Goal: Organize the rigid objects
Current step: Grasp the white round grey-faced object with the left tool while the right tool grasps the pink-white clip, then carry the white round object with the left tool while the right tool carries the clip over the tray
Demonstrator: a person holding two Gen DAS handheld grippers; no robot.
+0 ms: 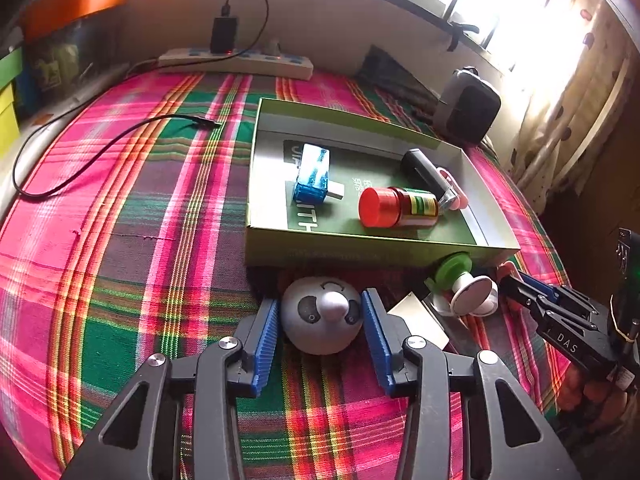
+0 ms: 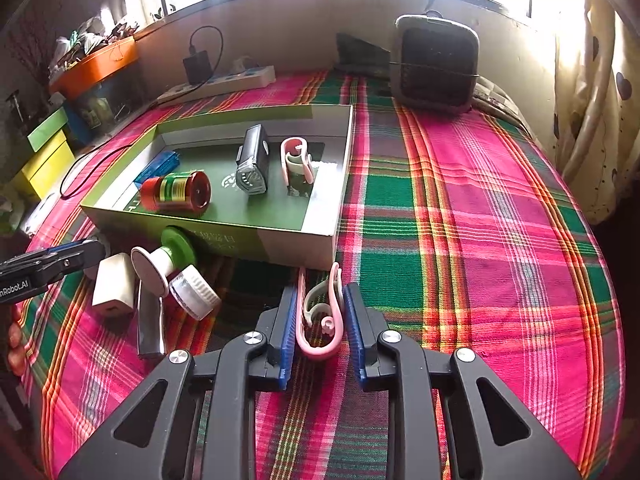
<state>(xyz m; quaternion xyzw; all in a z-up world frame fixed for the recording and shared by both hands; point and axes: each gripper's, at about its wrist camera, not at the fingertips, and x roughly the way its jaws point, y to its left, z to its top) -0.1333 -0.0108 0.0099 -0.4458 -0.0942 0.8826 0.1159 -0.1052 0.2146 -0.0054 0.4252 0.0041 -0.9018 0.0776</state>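
Note:
In the left wrist view a grey panda-face ball [image 1: 322,324] lies on the plaid cloth just before the green box [image 1: 360,246]. My left gripper [image 1: 322,300] has its blue pads against both sides of the ball. In the right wrist view my right gripper [image 2: 320,292] is shut on a pink clip [image 2: 320,320] lying near the green box [image 2: 256,240]. The box holds a red bottle [image 2: 176,192], a black light [image 2: 252,164], a blue item [image 1: 312,172] and another pink clip [image 2: 296,160]. The right gripper [image 1: 520,288] shows at the left view's right edge.
Between the grippers lie a green-and-white suction piece [image 2: 164,260], a white cap [image 2: 194,292], a white adapter [image 2: 114,288] and a metal piece [image 2: 150,328]. A power strip [image 1: 240,60], a loose black cable [image 1: 80,160] and a grey fan unit [image 2: 436,60] sit further back.

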